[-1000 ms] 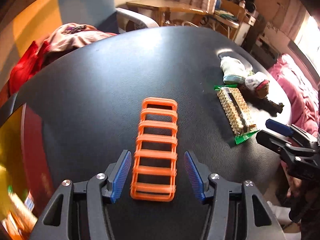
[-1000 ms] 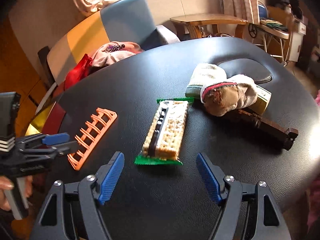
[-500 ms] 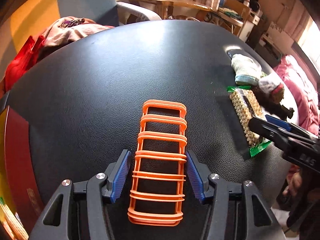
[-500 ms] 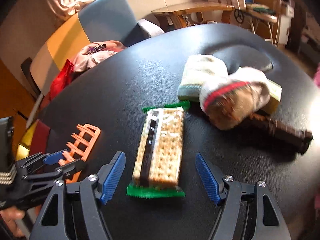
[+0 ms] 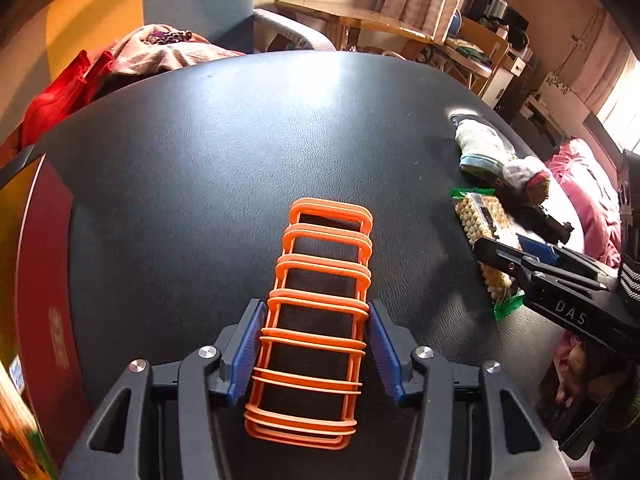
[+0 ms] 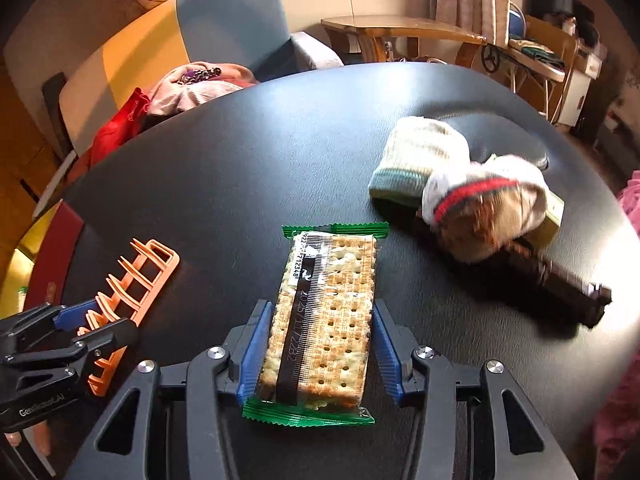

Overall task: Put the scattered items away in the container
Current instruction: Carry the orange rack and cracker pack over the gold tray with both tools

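Atop black tabletop [image 5: 240,140]: nips orange rack [image 5: 328,240] in left gripper [image 5: 315,316], cracker pack [image 6: 332,272] in right gripper [image 6: 322,312] — jaws just closing; pack's print legible right-wrist only; armchair [image 6: 232,12] beyond.

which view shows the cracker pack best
The right wrist view: the cracker pack lies whole and close, between the right gripper pads, print readable. The left wrist view shows the cracker pack small at the right edge, partly hidden behind the right gripper.

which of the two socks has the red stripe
The brown-toed sock, lying nearer the dark brown bar; the other sock is cream with a green-blue cuff.
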Demonstrator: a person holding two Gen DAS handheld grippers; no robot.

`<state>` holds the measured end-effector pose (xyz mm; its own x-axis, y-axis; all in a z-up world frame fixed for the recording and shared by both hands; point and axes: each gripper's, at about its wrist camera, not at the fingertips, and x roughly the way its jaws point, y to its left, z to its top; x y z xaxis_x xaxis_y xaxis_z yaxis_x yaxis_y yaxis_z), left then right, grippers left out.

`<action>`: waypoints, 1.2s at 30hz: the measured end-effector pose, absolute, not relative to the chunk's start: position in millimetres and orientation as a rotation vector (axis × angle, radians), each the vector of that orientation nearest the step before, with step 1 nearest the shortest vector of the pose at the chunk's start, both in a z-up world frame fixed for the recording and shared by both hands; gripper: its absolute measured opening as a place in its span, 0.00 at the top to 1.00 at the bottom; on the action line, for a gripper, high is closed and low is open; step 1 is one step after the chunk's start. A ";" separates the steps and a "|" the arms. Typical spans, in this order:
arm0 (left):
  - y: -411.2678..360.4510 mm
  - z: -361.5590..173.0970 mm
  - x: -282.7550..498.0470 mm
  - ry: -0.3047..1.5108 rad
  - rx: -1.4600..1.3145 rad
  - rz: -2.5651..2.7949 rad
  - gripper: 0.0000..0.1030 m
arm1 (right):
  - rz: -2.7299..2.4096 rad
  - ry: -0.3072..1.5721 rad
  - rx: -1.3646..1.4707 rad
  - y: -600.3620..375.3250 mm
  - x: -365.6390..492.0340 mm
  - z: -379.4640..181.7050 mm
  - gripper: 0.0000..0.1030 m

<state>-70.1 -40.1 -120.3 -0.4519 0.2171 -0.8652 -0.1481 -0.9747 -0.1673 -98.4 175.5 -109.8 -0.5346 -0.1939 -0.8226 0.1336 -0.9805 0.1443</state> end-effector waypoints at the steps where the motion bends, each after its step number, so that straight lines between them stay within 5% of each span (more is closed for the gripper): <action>1: -41.6 -119.3 -66.2 -0.115 -1.504 2.514 0.49 | -2.593 -0.098 1.403 175.3 -94.2 -109.6 0.52; 21: -67.6 -64.6 -4.0 -0.196 -1.305 2.650 0.49 | -2.492 -0.157 1.294 136.8 -39.2 -87.2 0.52; 36: -206.5 -27.6 44.9 -0.439 -1.256 3.002 0.49 | -2.221 -0.012 1.069 -10.4 -26.0 -31.6 0.52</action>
